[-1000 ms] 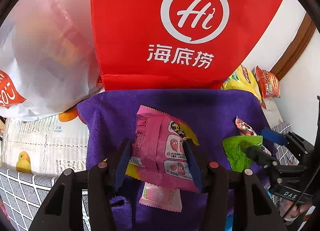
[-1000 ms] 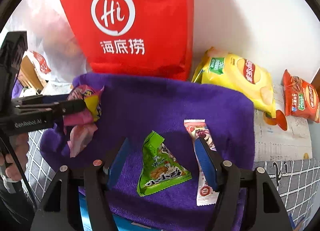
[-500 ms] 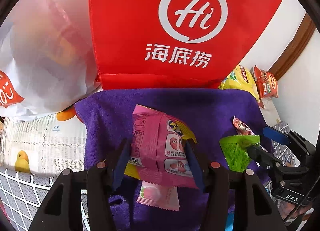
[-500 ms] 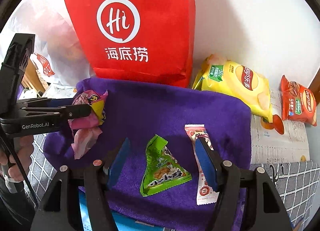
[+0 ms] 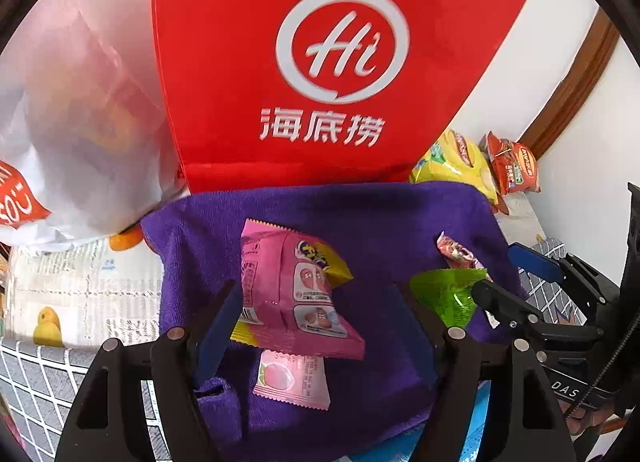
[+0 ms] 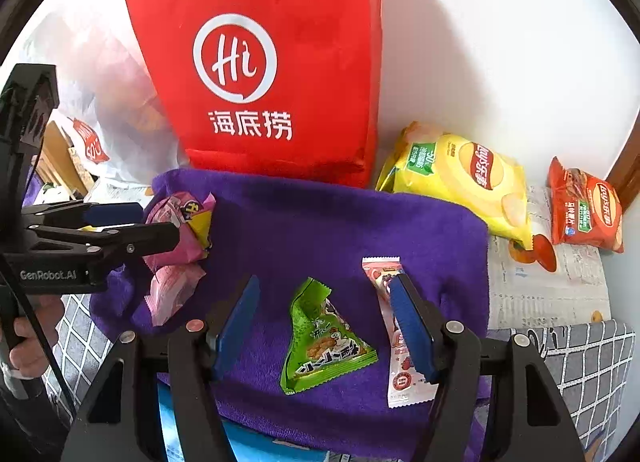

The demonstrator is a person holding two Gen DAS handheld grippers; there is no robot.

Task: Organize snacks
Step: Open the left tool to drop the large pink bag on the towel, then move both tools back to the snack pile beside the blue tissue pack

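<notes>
Left wrist view shows the red bag (image 5: 320, 61) upright behind the purple towel (image 5: 380, 213) serving as sorting mat, where the left claw (image 5: 316, 314), jaws just spreading, releases the pink packet (image 5: 288, 290), while the right claw (image 6: 324, 326) hangs spread over the green packet (image 6: 324, 342).

A fuzzy, matt purple towel (image 6: 320, 221) is seen under glossy plastic snack packets: a pink packet (image 5: 296, 294) and a green packet (image 6: 324, 342). A matt red fabric-like bag (image 6: 272, 61) and shiny chip bags (image 6: 460, 177) are shown behind.
</notes>
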